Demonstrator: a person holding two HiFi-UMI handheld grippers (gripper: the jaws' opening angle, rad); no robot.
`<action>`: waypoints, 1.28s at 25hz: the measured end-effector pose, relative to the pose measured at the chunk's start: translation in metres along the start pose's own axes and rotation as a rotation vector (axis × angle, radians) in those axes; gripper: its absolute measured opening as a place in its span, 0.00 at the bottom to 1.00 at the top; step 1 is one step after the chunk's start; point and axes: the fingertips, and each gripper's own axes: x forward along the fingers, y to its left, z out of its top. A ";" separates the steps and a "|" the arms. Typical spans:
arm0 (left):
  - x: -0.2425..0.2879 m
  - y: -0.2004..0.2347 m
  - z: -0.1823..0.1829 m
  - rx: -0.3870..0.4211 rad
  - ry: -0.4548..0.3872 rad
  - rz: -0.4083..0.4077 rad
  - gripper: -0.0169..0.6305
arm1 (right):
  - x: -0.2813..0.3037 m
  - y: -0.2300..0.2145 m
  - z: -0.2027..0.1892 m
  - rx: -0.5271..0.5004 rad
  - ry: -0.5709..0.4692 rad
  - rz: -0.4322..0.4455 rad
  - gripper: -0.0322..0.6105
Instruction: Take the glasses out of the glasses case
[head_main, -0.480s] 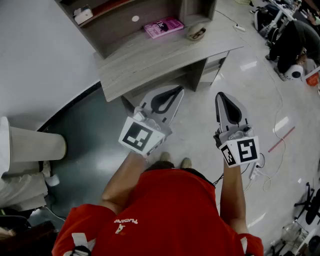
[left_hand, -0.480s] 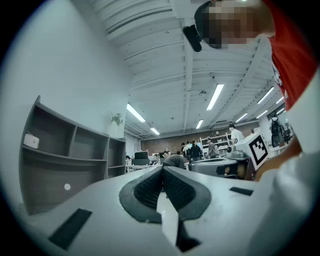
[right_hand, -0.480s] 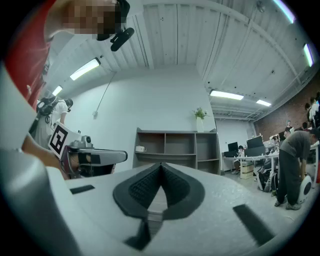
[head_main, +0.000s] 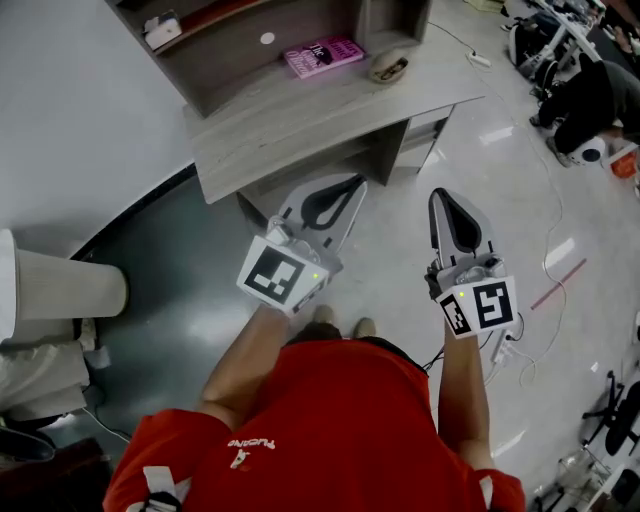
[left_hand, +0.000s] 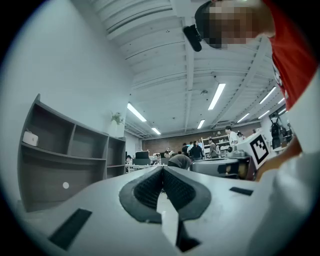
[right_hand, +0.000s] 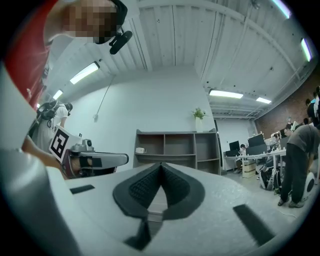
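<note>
Right, left gripper (head_main: 350, 183) and right gripper (head_main: 441, 193), jaws together, empty, short of the bench (head_main: 300, 120), pink book (head_main: 323, 54) beside what may be the glasses case (head_main: 389, 67).

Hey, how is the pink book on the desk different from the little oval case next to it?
The pink book is a flat rectangle, while the glasses case is a rounded oval. The book is bright pink; the case is tan with a darker middle. The book also covers more of the desk than the case does. Both lie on the grey desk top, side by side but apart, and nothing touches them.
</note>
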 end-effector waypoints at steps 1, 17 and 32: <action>0.003 -0.002 -0.001 -0.001 0.004 0.000 0.04 | -0.002 -0.003 0.000 0.001 -0.001 0.001 0.06; 0.073 -0.048 -0.010 0.038 0.005 0.027 0.04 | -0.049 -0.080 -0.011 0.017 -0.007 -0.003 0.06; 0.160 0.001 -0.056 0.022 0.038 0.013 0.04 | 0.017 -0.147 -0.042 -0.008 0.036 0.009 0.06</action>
